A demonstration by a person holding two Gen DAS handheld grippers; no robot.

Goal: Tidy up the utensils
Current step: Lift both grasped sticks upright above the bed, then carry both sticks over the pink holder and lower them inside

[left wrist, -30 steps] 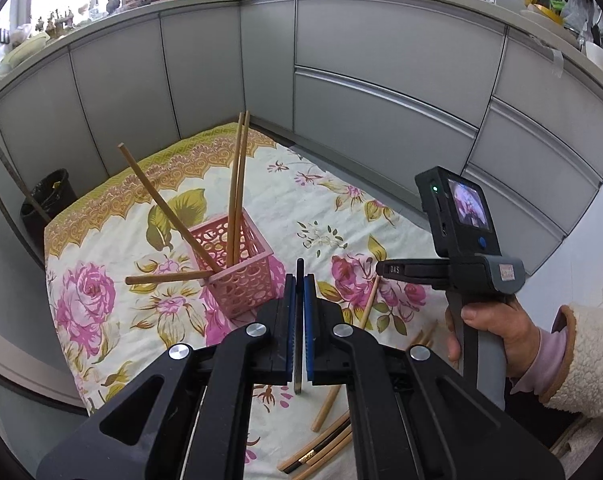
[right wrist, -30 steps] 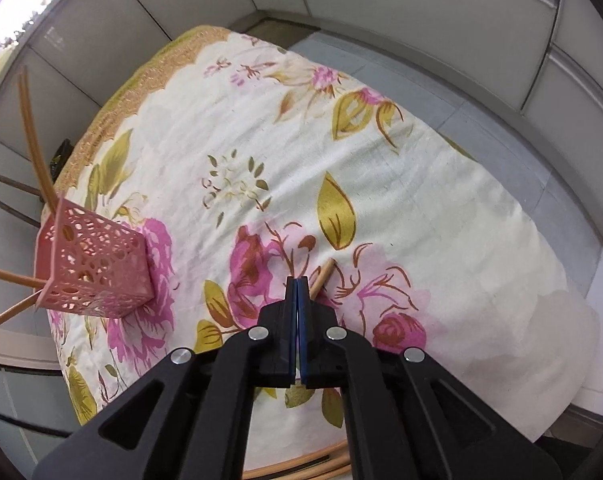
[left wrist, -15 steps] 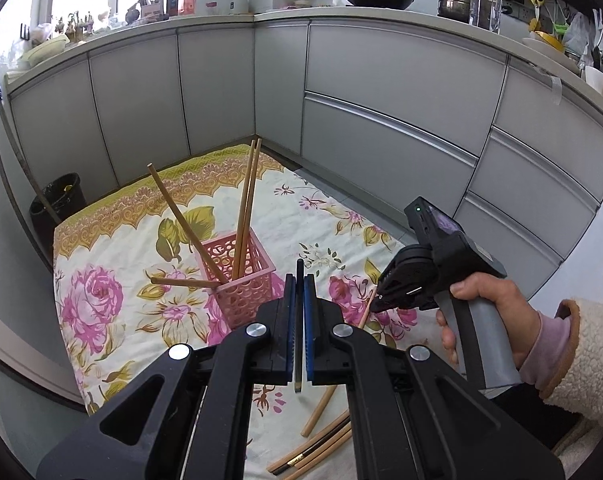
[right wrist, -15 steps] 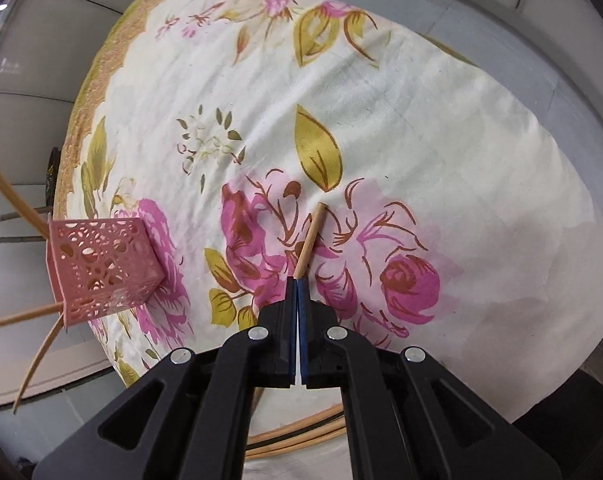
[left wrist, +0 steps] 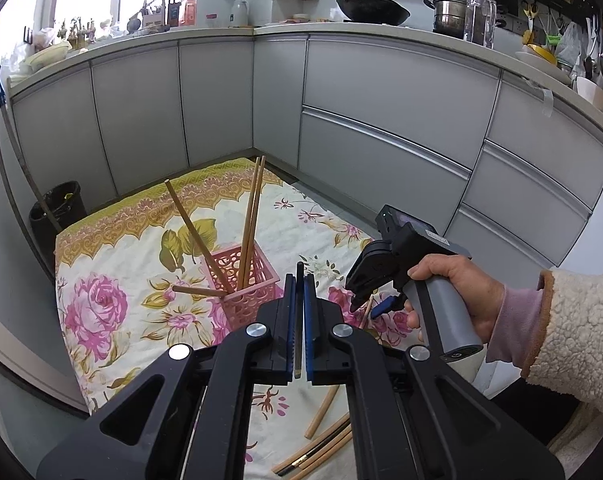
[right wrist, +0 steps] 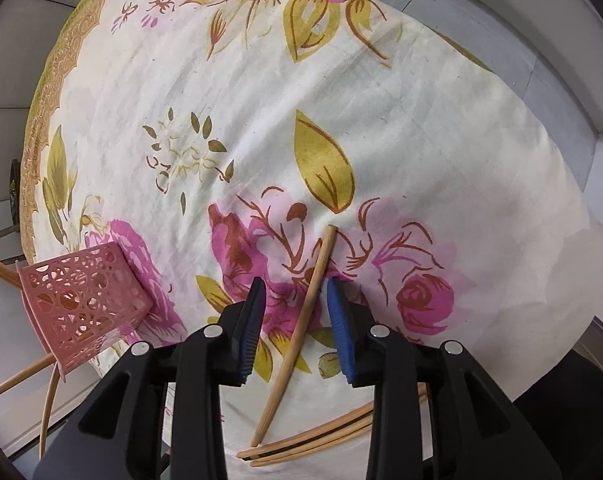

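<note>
A pink lattice basket (left wrist: pixel 243 290) stands on the floral cloth and holds several wooden chopsticks (left wrist: pixel 250 224); it also shows in the right wrist view (right wrist: pixel 77 308). My left gripper (left wrist: pixel 298 276) is shut on a dark chopstick (left wrist: pixel 298 320), held above the cloth in front of the basket. My right gripper (right wrist: pixel 295 292) is open, its jaws on either side of a wooden chopstick (right wrist: pixel 297 332) lying on the cloth; it shows in the left wrist view (left wrist: pixel 369 304). More chopsticks (right wrist: pixel 321 440) lie at the near edge.
The cloth-covered table (left wrist: pixel 101 248) stands before grey kitchen cabinets (left wrist: pixel 381 120). A black bin (left wrist: pixel 57 212) stands at the left. The counter above holds a wok (left wrist: pixel 371 8) and pots.
My right gripper has opened and dropped towards the cloth, straddling the lying chopstick. My left gripper has risen and pulled back, still shut on the dark chopstick.
</note>
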